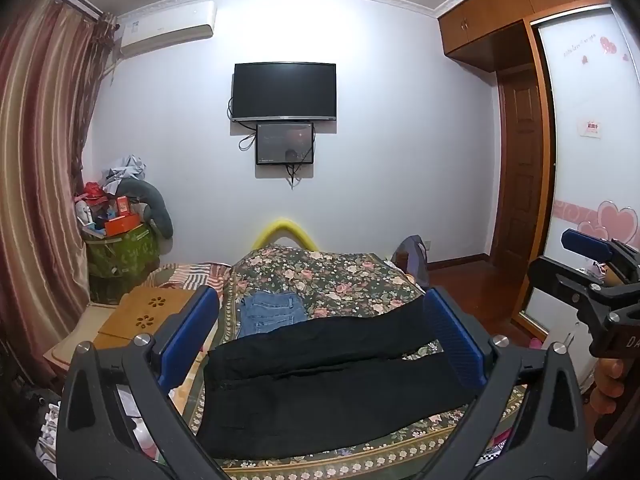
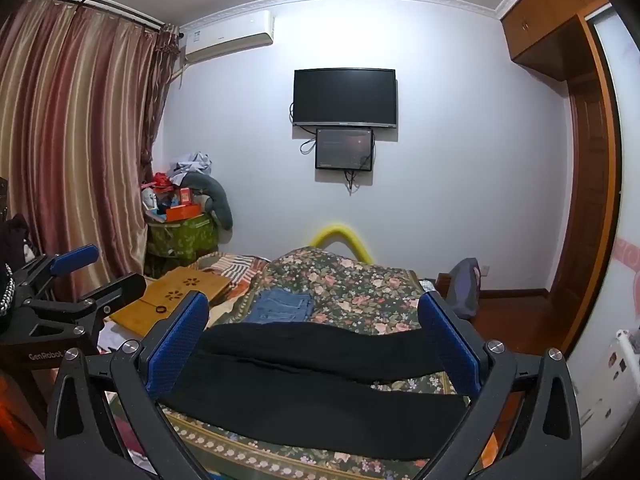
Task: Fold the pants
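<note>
Black pants (image 1: 320, 392) lie flat across the floral bedspread (image 1: 340, 276), waist to the left and the two legs running right with a narrow gap between them. My left gripper (image 1: 320, 298) hovers above the waist end, open wide, nothing between its blue pads. The right gripper (image 2: 314, 300) hangs over the legs of the pants (image 2: 320, 400), also open and empty. Each gripper shows in the other's view: the right one (image 1: 576, 260) at the right edge with a hand below it, the left one (image 2: 100, 272) at the left edge. Neither touches the cloth.
Folded blue jeans (image 1: 272, 314) lie on the bedspread just beyond the black pants. A wooden lap table (image 1: 148, 312) rests on the bed's left side. A cluttered green bin (image 1: 120, 256) stands by the curtain. A wardrobe (image 1: 580, 160) and wooden floor lie to the right.
</note>
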The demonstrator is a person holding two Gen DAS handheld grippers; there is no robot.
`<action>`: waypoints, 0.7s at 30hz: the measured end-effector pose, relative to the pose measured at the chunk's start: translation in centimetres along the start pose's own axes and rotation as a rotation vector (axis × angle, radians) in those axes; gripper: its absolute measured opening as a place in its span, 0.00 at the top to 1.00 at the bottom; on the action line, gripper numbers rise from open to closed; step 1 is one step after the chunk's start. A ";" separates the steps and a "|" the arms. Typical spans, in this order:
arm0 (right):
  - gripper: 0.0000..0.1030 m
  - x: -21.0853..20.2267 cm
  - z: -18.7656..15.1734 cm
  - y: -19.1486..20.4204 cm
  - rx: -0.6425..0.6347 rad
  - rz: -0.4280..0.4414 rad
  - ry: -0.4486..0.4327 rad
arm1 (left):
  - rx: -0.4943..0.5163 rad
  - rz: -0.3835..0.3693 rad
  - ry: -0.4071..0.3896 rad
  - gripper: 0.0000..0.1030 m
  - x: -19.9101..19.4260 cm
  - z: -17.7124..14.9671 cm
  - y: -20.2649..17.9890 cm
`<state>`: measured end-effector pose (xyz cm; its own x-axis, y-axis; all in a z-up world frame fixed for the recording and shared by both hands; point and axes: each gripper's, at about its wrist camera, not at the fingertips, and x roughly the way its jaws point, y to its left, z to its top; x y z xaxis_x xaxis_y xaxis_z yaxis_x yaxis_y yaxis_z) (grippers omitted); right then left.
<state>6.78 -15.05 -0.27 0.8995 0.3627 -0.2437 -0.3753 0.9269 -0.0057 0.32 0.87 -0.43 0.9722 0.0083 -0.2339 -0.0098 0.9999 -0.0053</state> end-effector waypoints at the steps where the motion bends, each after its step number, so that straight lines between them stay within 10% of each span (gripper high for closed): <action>1: 0.00 0.0 0.0 0.1 0.000 -0.001 0.001 | 0.000 0.001 0.000 0.00 0.0 0.1 0.0; 21: 0.00 0.9 -0.7 0.8 0.005 0.018 -0.001 | -0.002 0.023 -0.005 0.00 0.4 -0.1 0.0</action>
<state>7.12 -14.01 -1.22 0.8929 0.3794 -0.2426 -0.3902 0.9207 0.0039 0.66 0.84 -0.56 0.9729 0.0311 -0.2290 -0.0325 0.9995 -0.0022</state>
